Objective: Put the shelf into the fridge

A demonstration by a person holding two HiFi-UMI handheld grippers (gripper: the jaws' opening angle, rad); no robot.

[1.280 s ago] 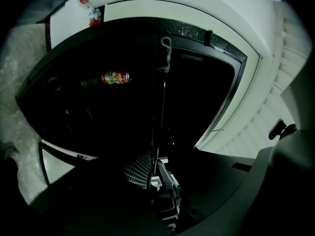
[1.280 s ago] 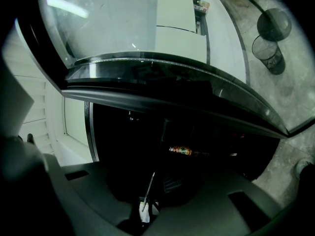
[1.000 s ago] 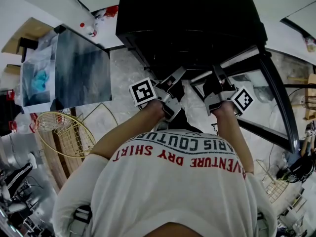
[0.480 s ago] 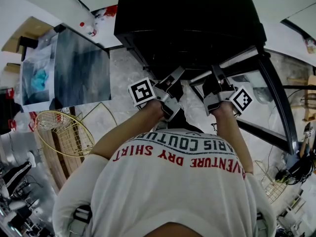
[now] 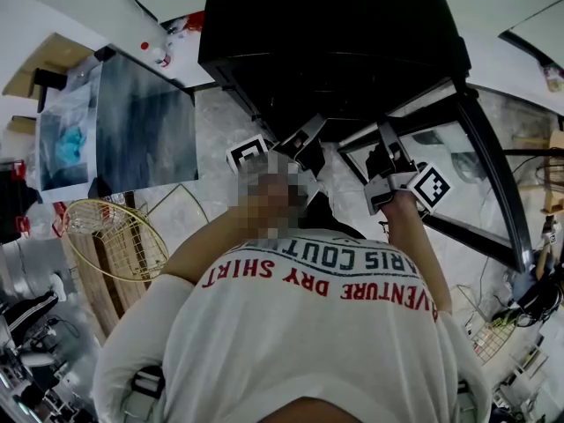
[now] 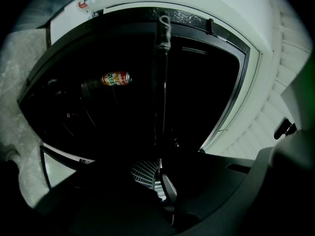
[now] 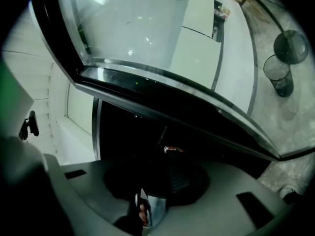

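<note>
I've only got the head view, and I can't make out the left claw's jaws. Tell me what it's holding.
Observer: The left claw is shut on a thin dark edge, apparently the shelf, reaching into the fridge.
Operator: Report what's inside.
Observer: One orange-labelled can, beside that edge.
Operator: Now the right claw.
Observer: The right claw is closed on a shiny, glassy edge, seemingly the same shelf.

The fridge [image 5: 335,42] interior is near black, swallowing detail. Its glass door [image 7: 147,33] carries ceiling-light glare. All views bend strongly at the edges, with darkened corners.
</note>
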